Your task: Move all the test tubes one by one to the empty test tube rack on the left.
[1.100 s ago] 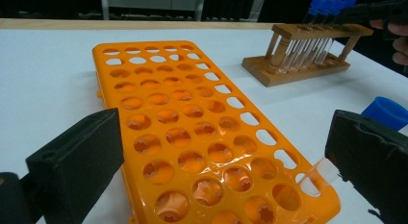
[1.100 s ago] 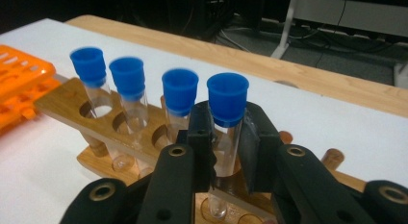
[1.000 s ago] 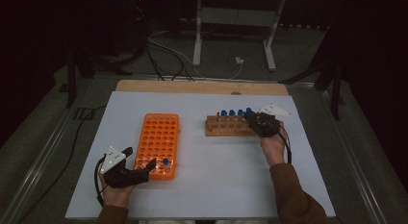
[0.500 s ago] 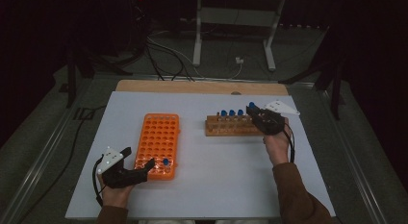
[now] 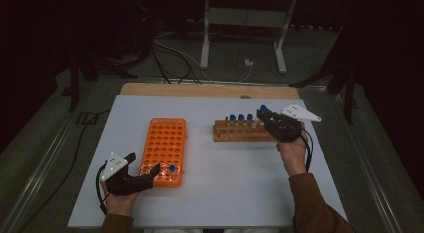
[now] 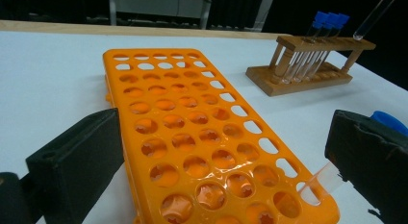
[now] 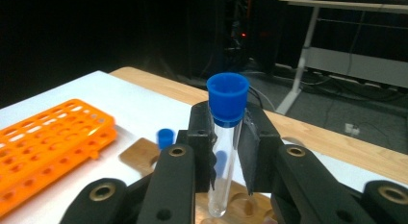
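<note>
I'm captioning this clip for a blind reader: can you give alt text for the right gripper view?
The right gripper is shut on a clear tube with a blue cap, held upright above a wooden rack. An orange rack lies at left on the white table, with a dark room behind.
</note>
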